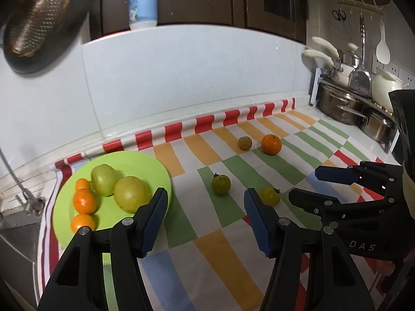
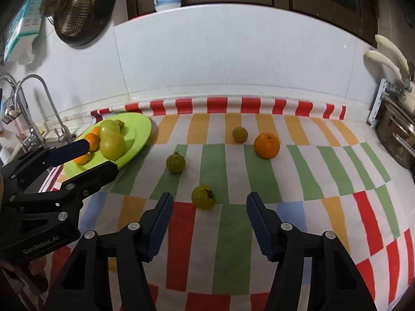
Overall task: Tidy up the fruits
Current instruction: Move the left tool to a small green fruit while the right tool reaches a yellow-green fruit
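I work over a kitchen counter spread with a checked cloth (image 2: 233,171) of white, orange, green, red and blue patches, its red-striped edge running along the white tiled wall (image 2: 233,59). At the left of the right wrist view a faucet (image 2: 39,103) curves over the sink; at the far right of the left wrist view steel pots (image 1: 345,103) sit on a rack. A dark pan (image 1: 39,23) hangs in the upper left.

My left gripper (image 1: 205,220) is spread wide and holds nothing; so is my right gripper (image 2: 210,223).

The green plate (image 1: 153,171) sits at the left, carrying two pale green apples (image 1: 132,194) and three small oranges (image 1: 84,200). Loose on the cloth lie a yellow tomato (image 2: 203,197) just ahead of my right fingers, a green tomato (image 2: 175,163) beyond it, a large orange (image 2: 266,145) and a small brownish fruit (image 2: 239,134) near the wall. My left gripper partly hides the plate in the right wrist view.
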A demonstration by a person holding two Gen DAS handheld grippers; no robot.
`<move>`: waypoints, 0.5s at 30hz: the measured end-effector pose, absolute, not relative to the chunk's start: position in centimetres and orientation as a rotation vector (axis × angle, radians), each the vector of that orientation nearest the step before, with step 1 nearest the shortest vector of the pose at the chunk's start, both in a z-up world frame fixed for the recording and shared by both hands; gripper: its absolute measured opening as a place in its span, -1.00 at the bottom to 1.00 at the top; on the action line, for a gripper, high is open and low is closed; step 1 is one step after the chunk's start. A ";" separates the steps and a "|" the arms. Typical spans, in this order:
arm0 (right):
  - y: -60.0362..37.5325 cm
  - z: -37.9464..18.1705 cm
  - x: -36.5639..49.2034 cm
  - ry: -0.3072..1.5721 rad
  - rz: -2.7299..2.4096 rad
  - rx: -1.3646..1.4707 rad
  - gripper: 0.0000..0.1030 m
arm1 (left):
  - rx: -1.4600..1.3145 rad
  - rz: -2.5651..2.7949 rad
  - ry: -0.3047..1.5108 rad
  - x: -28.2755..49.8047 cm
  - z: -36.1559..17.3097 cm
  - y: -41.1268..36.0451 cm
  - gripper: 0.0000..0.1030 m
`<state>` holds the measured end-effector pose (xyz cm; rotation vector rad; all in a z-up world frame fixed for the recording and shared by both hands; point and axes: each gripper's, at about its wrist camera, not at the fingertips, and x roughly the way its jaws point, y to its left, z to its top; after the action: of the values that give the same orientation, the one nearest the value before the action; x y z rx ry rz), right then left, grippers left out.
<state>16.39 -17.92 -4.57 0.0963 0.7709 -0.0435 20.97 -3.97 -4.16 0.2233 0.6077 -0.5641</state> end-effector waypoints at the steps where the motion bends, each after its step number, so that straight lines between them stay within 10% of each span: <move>1: -18.0 -4.8 16.7 0.778 -0.043 0.097 0.08 | 0.225 -0.568 0.612 21.2 -4.3 -4.1 0.16; 15: -18.3 -7.8 19.5 0.852 0.001 0.131 -0.16 | 0.254 -0.620 0.704 25.2 -7.4 -7.1 0.03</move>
<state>19.51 -18.34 -7.80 0.1307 0.8520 0.0006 25.15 -7.10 -7.39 0.2539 0.7043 -0.6204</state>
